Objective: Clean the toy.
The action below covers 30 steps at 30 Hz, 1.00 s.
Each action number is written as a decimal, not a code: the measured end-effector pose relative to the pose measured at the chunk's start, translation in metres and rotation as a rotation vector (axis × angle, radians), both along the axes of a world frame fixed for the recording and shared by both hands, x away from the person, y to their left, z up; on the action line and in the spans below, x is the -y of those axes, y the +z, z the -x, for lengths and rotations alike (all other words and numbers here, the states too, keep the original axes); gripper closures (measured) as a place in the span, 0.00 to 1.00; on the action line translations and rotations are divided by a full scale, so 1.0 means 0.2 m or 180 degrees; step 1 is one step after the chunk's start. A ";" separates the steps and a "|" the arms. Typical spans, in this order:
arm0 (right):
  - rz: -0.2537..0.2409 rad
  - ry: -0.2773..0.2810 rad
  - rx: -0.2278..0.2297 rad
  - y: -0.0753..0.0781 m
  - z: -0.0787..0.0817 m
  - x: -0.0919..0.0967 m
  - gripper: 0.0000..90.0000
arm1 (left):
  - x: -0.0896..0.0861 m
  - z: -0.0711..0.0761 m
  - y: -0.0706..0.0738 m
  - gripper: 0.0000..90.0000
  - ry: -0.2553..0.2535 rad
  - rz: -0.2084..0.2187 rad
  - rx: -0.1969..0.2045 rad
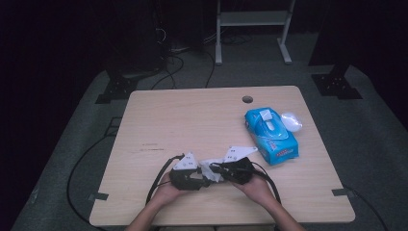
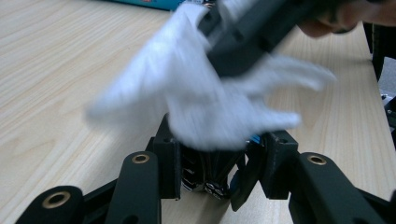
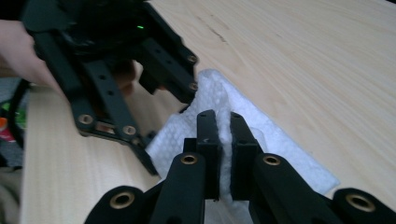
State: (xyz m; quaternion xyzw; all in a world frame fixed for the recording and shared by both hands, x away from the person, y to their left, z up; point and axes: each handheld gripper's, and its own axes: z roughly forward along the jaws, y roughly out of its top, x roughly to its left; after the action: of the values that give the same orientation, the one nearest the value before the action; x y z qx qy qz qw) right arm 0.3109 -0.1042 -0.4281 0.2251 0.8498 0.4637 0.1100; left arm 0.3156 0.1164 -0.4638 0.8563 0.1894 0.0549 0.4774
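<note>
White tissue (image 3: 243, 121) lies near the worktop's (image 1: 192, 120) front edge, pinched between the right hand-held gripper's (image 3: 224, 123) closed jaws. The left hand-held gripper (image 2: 219, 140), jaws narrowed, also clamps it. Bare wood stretches behind; a blue tissue pack (image 1: 271, 134) sits well apart to the right.

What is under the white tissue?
Under the white tissue lies the bare wooden table. The right gripper pinches its middle, and the left gripper touches its far edge. Whatever sits beneath the covered patch stays hidden.
</note>
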 end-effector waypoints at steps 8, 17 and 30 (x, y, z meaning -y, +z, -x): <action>-0.0204 -0.0124 -0.0207 -0.02 0.00 0.02 0.95 | 0.02 0.00 0.00 0.65 -0.0012 -0.0017 0.0008; -0.0058 -0.0368 -0.0033 -0.01 -0.01 0.04 0.95 | 0.02 0.00 0.00 0.65 -0.0013 -0.0020 0.0034; 0.0078 -0.0663 0.0065 0.01 -0.01 0.07 0.95 | 0.01 0.00 0.01 0.65 -0.0019 -0.0067 0.0106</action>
State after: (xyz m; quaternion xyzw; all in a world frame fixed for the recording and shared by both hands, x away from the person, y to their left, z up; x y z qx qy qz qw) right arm 0.3132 -0.1183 -0.4270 0.3062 0.8263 0.4416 0.1690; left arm 0.3165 0.1144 -0.4625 0.8608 0.1783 0.0698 0.4716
